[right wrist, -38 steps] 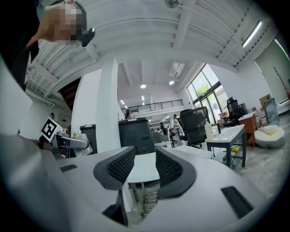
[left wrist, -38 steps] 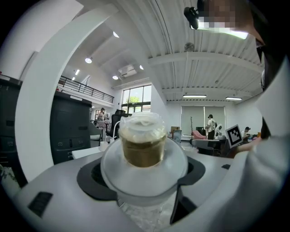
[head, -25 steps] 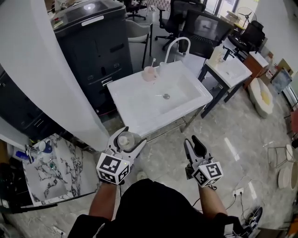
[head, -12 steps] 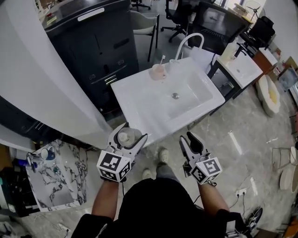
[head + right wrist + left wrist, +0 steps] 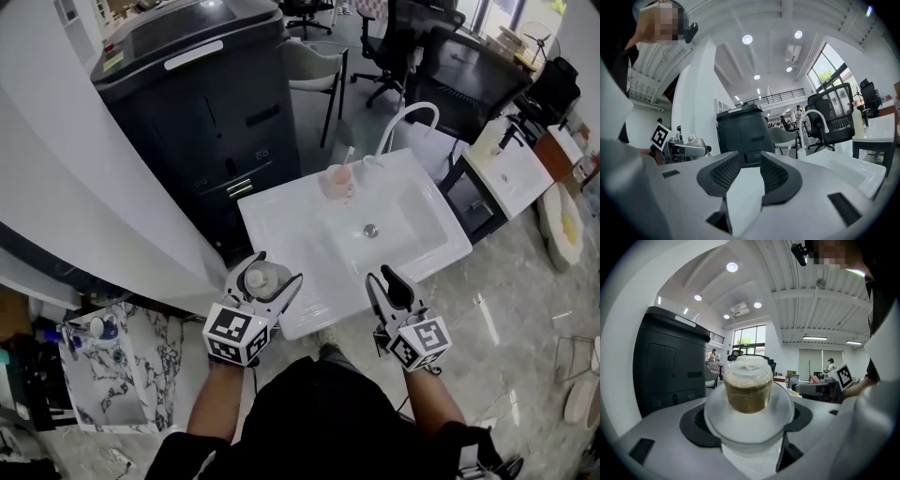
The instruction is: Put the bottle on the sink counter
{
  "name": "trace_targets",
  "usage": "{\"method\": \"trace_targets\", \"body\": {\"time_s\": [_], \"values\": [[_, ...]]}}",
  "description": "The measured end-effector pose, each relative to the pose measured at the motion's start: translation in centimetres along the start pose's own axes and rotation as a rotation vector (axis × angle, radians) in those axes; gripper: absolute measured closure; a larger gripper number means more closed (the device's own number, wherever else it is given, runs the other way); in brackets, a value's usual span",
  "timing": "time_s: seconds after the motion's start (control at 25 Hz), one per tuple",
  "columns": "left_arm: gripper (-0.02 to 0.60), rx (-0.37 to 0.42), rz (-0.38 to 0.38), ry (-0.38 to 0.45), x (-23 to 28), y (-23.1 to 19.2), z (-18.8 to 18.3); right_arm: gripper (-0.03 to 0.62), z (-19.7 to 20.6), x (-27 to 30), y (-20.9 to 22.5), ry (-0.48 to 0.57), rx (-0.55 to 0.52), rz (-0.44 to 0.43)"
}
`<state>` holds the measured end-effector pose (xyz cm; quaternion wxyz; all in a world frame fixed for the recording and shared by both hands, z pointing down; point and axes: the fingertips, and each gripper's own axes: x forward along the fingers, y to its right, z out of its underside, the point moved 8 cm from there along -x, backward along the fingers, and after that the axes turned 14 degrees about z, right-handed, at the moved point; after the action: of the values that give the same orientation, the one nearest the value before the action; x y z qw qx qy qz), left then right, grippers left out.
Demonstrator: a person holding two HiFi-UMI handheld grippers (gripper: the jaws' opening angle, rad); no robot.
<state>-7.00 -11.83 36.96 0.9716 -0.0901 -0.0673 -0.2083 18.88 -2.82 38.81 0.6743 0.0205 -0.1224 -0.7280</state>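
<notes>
Lower left, our wide-set left gripper (image 5: 270, 272) clamps the clear amber-filled bottle (image 5: 256, 278), right gripper (image 5: 389, 281) ajar and empty; releasing on the white sink counter (image 5: 281, 234)'s edge could topple it.

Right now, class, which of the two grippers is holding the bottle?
The left gripper, its jaws clamped on the pale-capped bottle; the right gripper beside it has nothing between its jaws.

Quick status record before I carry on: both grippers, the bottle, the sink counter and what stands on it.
left gripper: fingers shut on the bottle
right gripper: fingers slightly apart, nothing between them
bottle: held, not yet set down
sink counter: white, just ahead of both grippers
on counter: pink cup beside the faucet, at the back
</notes>
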Motion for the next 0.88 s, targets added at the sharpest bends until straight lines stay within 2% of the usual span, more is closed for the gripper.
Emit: {"method": "trace_targets", "body": {"time_s": [0.2, 0.36, 0.6, 0.88], "values": [[0.229, -0.009, -0.042, -0.035, 3.2, -3.3, -0.3, 0.441, -1.0, 4.9, 2.0, 0.009, 0.000, -0.048], [0.229, -0.038, -0.074, -0.061, 5.5, -6.1, 0.4, 0.442, -0.9, 8.4, 2.9, -0.015, 0.013, -0.121], [0.229, -0.061, -0.139, -0.088, 8.8, -8.5, 2.9, 0.447, 1.2, 11.6, 4.0, -0.135, 0.002, -0.205], [0.229, -0.109, -0.210, -0.145, 11.2, -11.1, 6.4, 0.447, 4.5, 15.6, 4.9, -0.230, 0.031, -0.257]]}}
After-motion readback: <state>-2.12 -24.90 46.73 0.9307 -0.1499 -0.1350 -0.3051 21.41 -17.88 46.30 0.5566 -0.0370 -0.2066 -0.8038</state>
